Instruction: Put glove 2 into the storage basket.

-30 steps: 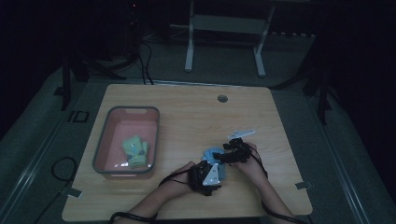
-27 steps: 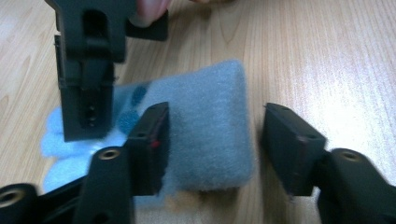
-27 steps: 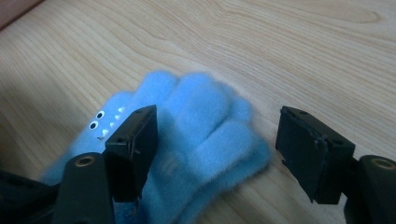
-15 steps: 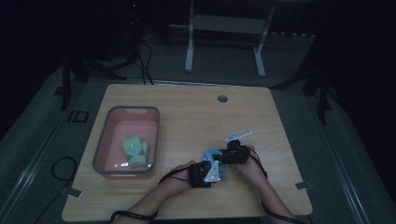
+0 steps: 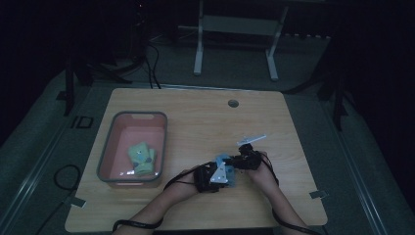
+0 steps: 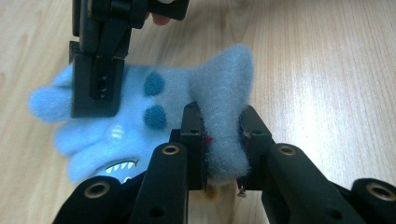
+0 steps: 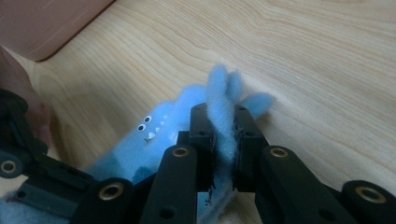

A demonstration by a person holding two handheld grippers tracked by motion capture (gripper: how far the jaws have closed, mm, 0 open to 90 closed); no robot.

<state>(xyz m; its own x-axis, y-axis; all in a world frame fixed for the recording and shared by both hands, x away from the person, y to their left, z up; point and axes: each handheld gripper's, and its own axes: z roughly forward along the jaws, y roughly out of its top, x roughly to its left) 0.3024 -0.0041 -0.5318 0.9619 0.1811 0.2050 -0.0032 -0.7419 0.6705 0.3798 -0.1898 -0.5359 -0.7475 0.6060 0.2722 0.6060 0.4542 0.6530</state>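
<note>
1. A fuzzy blue sock (image 6: 154, 107) with dark blue dots and a toothy shark face lies on the wooden table (image 5: 205, 122), near the person's edge and to the right of the pink bin (image 5: 110, 142).
2. The left gripper (image 6: 223, 135) has just been closing, and its jaws now clench a raised fold of the sock between them.
3. The right gripper (image 7: 222, 140) has likewise just been closing and pinches another bunched part of the same sock, its fabric sticking up above the jaws.
4. In the high view both grippers sit close together over the sock, a hand (image 5: 262, 171) behind each.
5. A green sock (image 5: 141, 157) lies inside the bin, well apart from the blue one.
</note>
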